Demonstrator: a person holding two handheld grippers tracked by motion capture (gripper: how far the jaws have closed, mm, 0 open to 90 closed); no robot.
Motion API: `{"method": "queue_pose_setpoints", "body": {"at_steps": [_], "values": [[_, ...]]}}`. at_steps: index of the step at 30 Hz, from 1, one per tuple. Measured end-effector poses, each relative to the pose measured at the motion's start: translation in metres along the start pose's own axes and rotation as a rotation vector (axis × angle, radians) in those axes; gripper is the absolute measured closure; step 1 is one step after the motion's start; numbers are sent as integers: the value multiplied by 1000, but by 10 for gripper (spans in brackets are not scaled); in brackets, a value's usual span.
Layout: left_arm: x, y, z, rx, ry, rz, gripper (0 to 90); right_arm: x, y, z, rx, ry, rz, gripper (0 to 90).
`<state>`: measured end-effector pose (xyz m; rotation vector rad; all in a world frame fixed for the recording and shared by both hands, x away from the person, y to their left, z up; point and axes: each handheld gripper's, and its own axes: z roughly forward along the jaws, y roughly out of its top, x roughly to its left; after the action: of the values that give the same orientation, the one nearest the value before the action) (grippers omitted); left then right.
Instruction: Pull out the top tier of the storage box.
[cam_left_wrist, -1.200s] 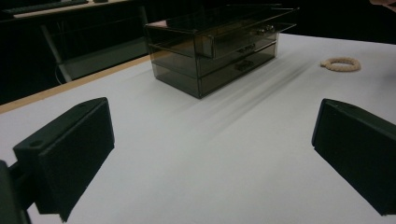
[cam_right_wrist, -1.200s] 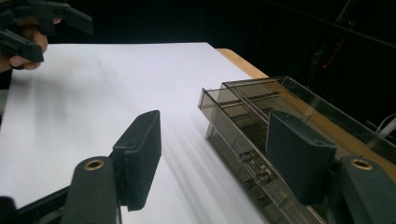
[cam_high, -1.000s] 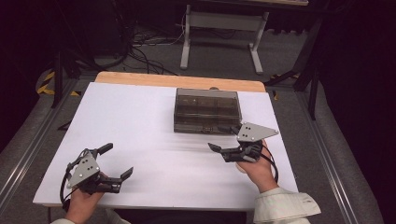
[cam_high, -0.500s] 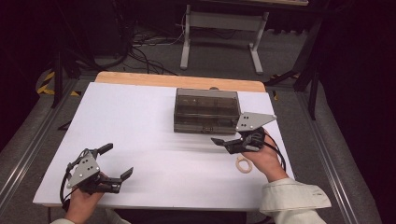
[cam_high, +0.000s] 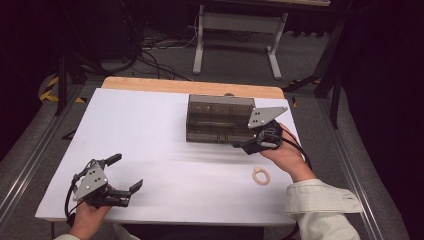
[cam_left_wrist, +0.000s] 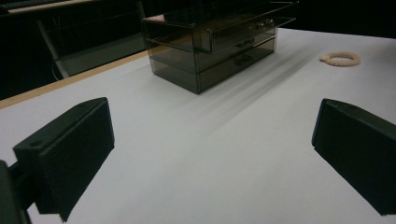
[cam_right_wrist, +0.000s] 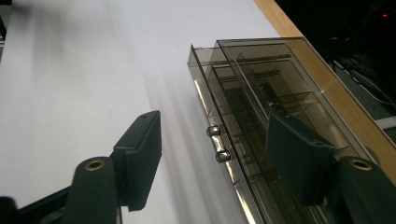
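the right tongs (cam_high: 243, 145) hover at the front right corner of the smoky clear drawer box (cam_high: 220, 119), jaws standing moderately apart with nothing pressed between them. in the right gripper view the two black jaws straddle the front face of the box: one jaw is over the bare white counter (cam_high: 150, 130), the other over the box's top, and two small round metal knobs (cam_right_wrist: 218, 143) of the drawer fronts sit in the gap between them. the pads are not touching the knobs. the top drawer (cam_right_wrist: 205, 84) looks pushed out a little past the box's frame, so its front edge stands proud of the lid.

the left tongs (cam_high: 126, 176) rest low at the near left part of the counter, well apart from the box, with jaws spread wide and empty. in the left gripper view only white surface lies between the two pads.

the drawer box stands toward the far side of the counter, right of centre, just in front of the wooden strip (cam_high: 190, 87) along the far edge. it has stacked drawers with inner dividers seen through the tinted walls.

a small pale ring (cam_high: 260, 176), beaded or ribbed in look, lies flat on the counter near the right hand (cam_high: 287, 155), in front of the box and apart from it. the right sleeve (cam_high: 320, 205) is light-coloured.
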<state>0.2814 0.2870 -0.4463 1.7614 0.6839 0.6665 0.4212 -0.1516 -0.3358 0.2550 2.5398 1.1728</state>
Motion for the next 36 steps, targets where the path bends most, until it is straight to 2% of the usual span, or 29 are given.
{"method": "queue_pose_setpoints", "body": {"at_steps": [5, 17, 24, 25, 30, 34, 36], "values": [[0, 0, 0, -5, -1, 2, 2, -4, 2, 7, 40, 6, -18, 388], [-1, 0, 0, -1, -2, 6, 1, -13, 5, 17, 123, -24, -58, 402], [0, 0, -1, -1, -2, 6, 1, -13, 5, 28, 168, -39, -91, 463], [-1, 0, -1, -2, 0, 7, 1, -14, 4, 31, 182, -29, -105, 476], [0, 0, 0, -1, -1, 4, 2, -13, 3, 39, 204, -20, -113, 496], [0, 0, 0, -1, -1, 7, 1, -13, 1, 45, 225, -25, -114, 507], [-1, 0, 0, -1, 0, 7, 2, -14, 0, 48, 239, -28, -131, 516]]}}
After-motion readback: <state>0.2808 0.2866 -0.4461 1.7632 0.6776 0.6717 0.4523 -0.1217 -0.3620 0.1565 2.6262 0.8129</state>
